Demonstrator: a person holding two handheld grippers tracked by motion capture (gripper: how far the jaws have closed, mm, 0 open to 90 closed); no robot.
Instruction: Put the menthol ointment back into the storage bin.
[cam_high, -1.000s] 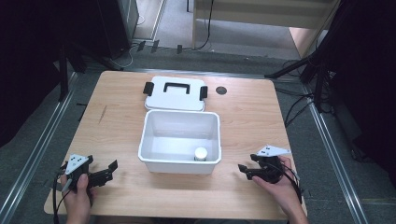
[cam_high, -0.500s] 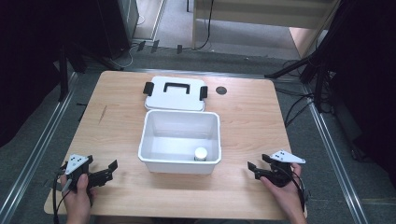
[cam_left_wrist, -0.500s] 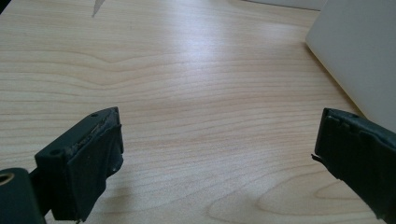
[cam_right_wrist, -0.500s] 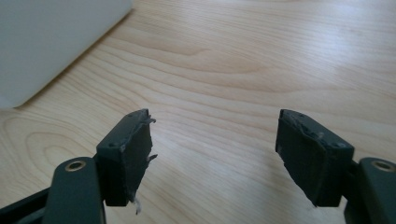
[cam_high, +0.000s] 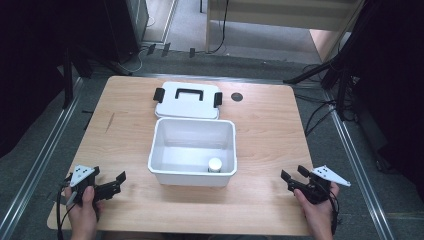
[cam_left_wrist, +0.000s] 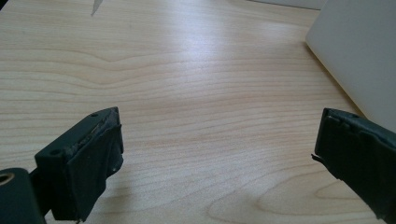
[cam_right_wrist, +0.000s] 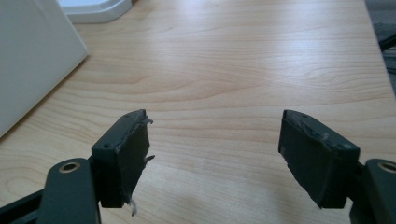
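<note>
An open white bin (cam_high: 165, 167) stands at the middle of the wooden table (cam_high: 260, 125). Inside it, near the front right corner, sits a small white round container (cam_high: 214, 164). Behind the bin lies its white lid (cam_high: 187, 104) with a black handle and black side clips. My left gripper (cam_high: 118, 182) rests low at the front left, open and holding nothing; its own view has the bin's wall (cam_left_wrist: 359, 51) off to the right. My right gripper (cam_high: 292, 176) is at the front right, also open with nothing between its jaws, and the bin wall (cam_right_wrist: 32, 60) stands at its left.
A small dark round hole (cam_high: 237, 97) marks the table right of the lid. Metal rails (cam_high: 47, 155) run along both sides of the table on the floor, and cables (cam_high: 320, 107) lie at the right. Bare wood spreads on either side of the bin.
My right gripper has drawn back from the bin toward the table's front right edge. The left gripper has stayed where it was.
</note>
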